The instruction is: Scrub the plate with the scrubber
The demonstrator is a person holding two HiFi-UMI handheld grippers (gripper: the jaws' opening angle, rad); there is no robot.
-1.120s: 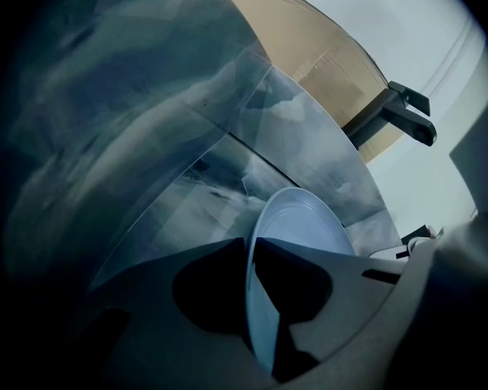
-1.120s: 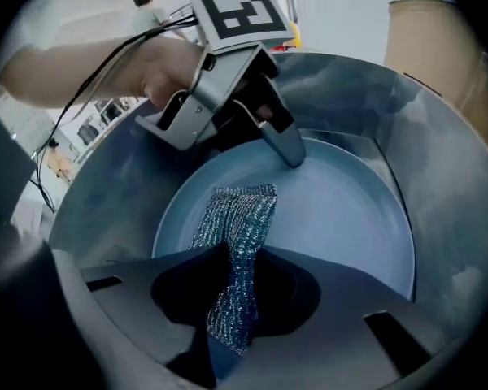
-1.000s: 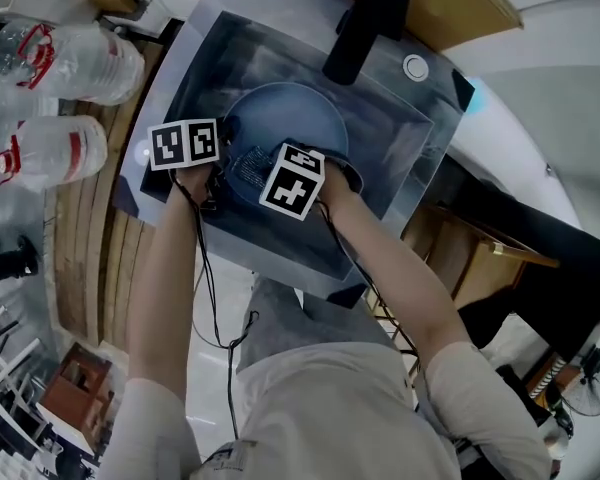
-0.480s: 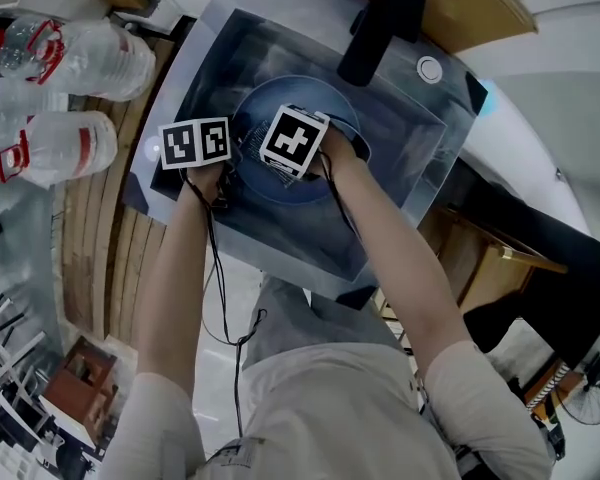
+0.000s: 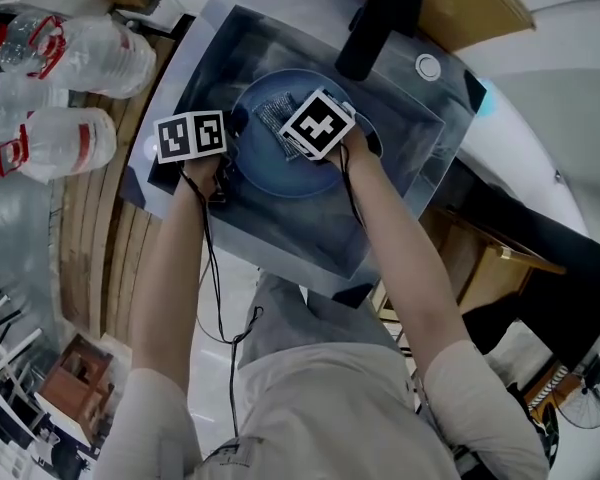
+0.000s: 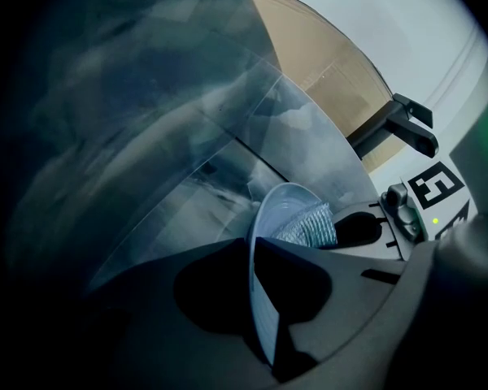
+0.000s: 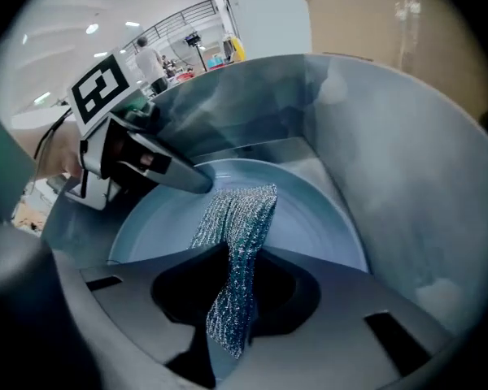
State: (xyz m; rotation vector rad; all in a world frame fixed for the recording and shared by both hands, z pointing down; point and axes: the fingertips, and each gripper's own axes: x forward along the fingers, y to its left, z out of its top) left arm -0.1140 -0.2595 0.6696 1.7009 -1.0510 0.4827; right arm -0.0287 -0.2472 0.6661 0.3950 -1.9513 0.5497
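Note:
A round blue plate (image 5: 280, 175) lies in the steel sink (image 5: 405, 158). My left gripper (image 5: 232, 140) grips its left rim; in the left gripper view the plate's edge (image 6: 263, 246) runs between the jaws, which are closing on it. The right gripper (image 5: 288, 128) is shut on a silver mesh scrubber (image 5: 270, 116), which hangs from the jaws onto the plate's face. The right gripper view has the scrubber (image 7: 236, 226) trailing across the plate (image 7: 317, 226) toward the left gripper (image 7: 187, 179). From the left gripper view the scrubber (image 6: 309, 226) shows above the rim.
A black faucet (image 5: 378, 18) reaches over the sink's far side, with a round button (image 5: 427, 66) beside it. Large water bottles (image 5: 65, 63) stand to the left on wooden boards (image 5: 90, 238). Steep sink walls (image 7: 407, 185) surround the plate.
The right gripper has carried the scrubber from the plate's near edge across toward its far side. The left gripper has stayed on the plate's rim.

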